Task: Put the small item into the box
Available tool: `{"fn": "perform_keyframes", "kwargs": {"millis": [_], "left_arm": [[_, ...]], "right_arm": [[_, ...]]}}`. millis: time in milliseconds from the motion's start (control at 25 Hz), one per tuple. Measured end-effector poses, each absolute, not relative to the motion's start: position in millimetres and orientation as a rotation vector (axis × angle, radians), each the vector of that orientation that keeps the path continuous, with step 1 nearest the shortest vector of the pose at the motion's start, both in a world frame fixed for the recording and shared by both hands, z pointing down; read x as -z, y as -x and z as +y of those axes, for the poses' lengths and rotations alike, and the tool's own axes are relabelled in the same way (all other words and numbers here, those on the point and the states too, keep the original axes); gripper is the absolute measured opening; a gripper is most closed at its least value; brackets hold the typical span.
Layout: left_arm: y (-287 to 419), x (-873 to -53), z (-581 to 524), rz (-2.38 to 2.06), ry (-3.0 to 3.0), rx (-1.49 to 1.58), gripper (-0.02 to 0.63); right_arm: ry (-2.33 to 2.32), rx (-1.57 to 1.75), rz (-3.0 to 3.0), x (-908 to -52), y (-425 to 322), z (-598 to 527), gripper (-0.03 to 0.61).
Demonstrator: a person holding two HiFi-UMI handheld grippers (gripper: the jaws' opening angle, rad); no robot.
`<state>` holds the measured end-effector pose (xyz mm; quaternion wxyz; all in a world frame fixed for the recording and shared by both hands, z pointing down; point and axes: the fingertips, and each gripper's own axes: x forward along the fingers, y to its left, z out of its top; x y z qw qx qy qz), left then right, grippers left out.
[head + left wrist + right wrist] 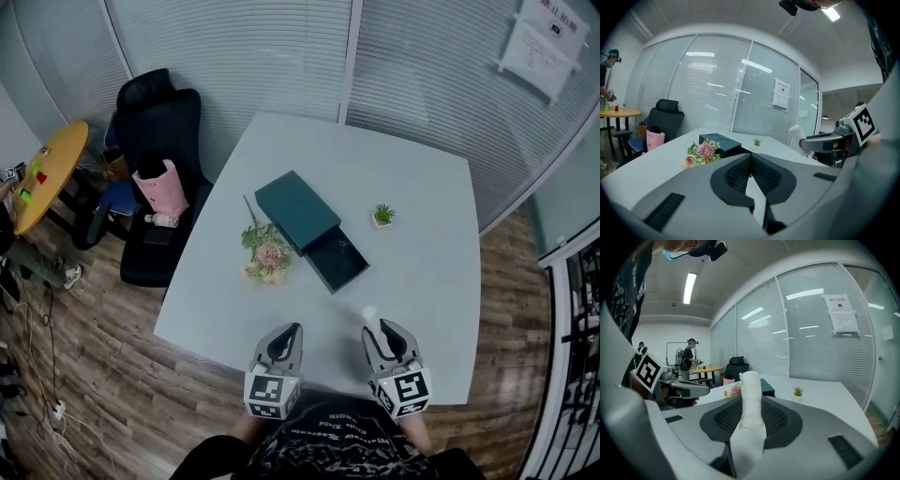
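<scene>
Right hand-held gripper [375,330] clamps small white item [370,317]; left hand-held gripper [286,336] shut, empty.
Head view: open box [302,211] well ahead, flowers [265,255] just beside it cld snag; counter [427,262] bare btwn. Left gripper view: jaws together. Right gripper view: item sticks up past pads, cld tip or slip.

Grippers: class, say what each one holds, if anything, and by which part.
The right gripper holds the small white item by its lower part, its top standing clear of the jaws. The left gripper is shut on nothing.
</scene>
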<state>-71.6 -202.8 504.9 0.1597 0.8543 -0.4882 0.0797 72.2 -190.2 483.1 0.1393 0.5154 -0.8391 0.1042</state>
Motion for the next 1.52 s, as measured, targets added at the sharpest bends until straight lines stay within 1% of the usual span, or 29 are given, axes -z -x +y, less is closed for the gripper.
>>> {"fn": "perform_keyframes", "kwargs": {"millis": [200,560,680,1000,1520], "left_arm": [[74,-505,-209,-1.426,-2.409,-0.219,0.018],[78,-511,-214,-1.437,-2.375,-0.233,0.018],[78,-510,-217,-1.439,-2.371,-0.237,0.018],[77,-520,-224,-1.441,-2.349,-0.282,0.018],[78,-530,-247,-1.462,-2.319,-0.349,0.018]], "right_arm": [[-1.395,-0.185,-2.463,-454,-67,-224,0.133],[-1.208,0.045,-2.369,-437,-54,-287,0.133],[-1.144,0.034,-2.365,-437,-50,-304,0.133],[-0.946,0.095,-2.297,-456,-37,-353,0.132],[-0.682,0.129,-2.123,-535,-33,-404,0.133]]}}
